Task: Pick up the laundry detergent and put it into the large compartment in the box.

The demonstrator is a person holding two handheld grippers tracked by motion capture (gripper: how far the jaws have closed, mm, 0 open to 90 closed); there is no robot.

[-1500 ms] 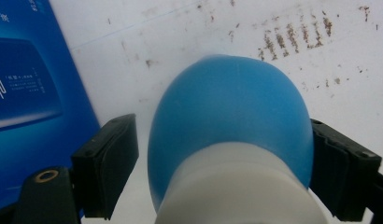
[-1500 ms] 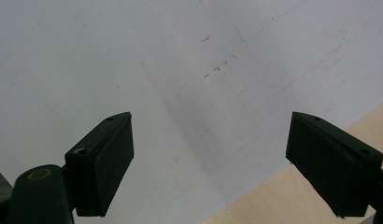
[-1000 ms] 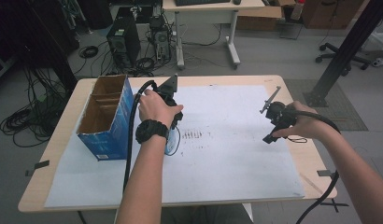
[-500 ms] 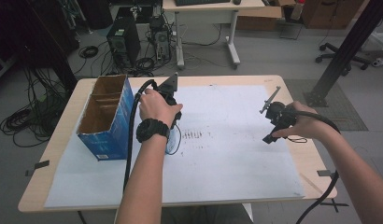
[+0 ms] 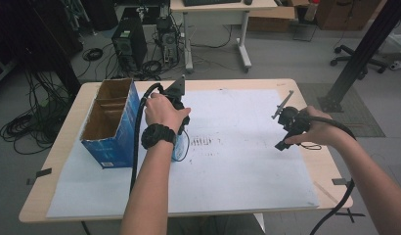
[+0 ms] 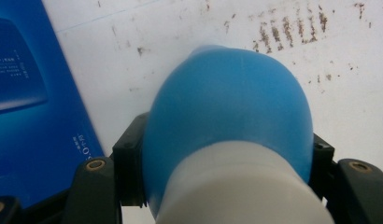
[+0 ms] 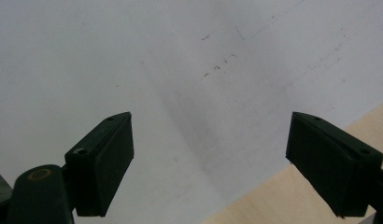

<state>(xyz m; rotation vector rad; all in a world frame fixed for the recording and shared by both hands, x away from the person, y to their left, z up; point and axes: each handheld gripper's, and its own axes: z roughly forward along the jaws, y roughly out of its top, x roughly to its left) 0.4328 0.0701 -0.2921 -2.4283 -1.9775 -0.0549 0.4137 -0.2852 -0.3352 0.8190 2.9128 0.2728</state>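
The bench (image 5: pixel 66 161) carries a large white sheet (image 5: pixel 247 171) (speckled with dark marks). On its left side stands a blue cardboard box (image 5: pixel 108 142), open at the top. Just beside the box, the left hand-held gripper (image 6: pixel 222 163) has just been closing and now pinches a blue-and-white rounded bottle (image 6: pixel 231 126). The right hand-held gripper (image 7: pixel 210 163) hovers spread wide over the sheet's right edge, holding nothing.

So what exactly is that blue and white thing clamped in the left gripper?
The blue and white object is rounded, smooth and plastic-looking: a blue domed end pointing away from the camera, a white band nearer it. The left gripper has just closed, its black jaws pressing both sides. It sits over the marked white paper, beside the blue box.
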